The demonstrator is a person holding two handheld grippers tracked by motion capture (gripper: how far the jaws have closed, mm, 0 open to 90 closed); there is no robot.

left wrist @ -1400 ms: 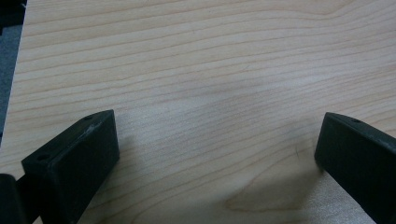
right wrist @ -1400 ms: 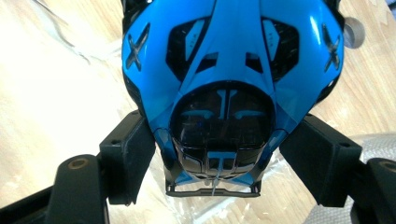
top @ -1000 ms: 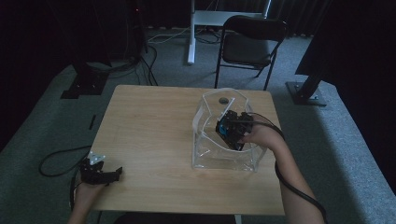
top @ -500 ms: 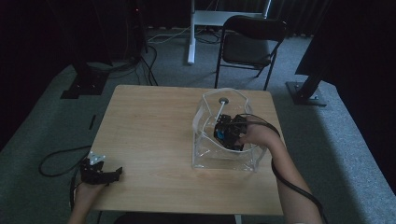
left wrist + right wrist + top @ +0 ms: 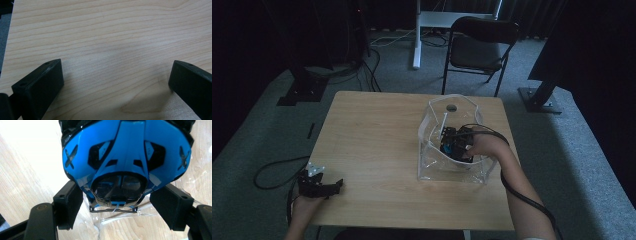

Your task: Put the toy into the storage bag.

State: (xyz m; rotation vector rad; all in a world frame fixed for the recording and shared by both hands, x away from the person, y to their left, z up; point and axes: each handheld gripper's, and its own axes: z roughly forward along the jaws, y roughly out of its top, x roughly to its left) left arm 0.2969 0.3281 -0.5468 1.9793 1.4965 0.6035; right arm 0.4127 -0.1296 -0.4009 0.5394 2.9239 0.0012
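Sitting squarely between the right gripper [image 5: 116, 207]'s wide-set jaws, the blue-and-black device [image 5: 126, 157] is down inside the clear bag [image 5: 432, 130], its long axis running ahead; whether the pads press it, I cannot tell. Far off, the left gripper [image 5: 115, 82] rests open and empty on the desk [image 5: 372, 130].

Between the black jaws of the right hand-held gripper [image 5: 117, 207] sits a bright blue helmet [image 5: 125, 155] with black vent slots, black X marks at each side and a dark glossy panel low on its shell. Around it stands a clear, colourless bin [image 5: 432, 167]. Under the black left hand-held gripper [image 5: 115, 82] the desk [image 5: 112, 32] is pale wood with fine brown grain lines.
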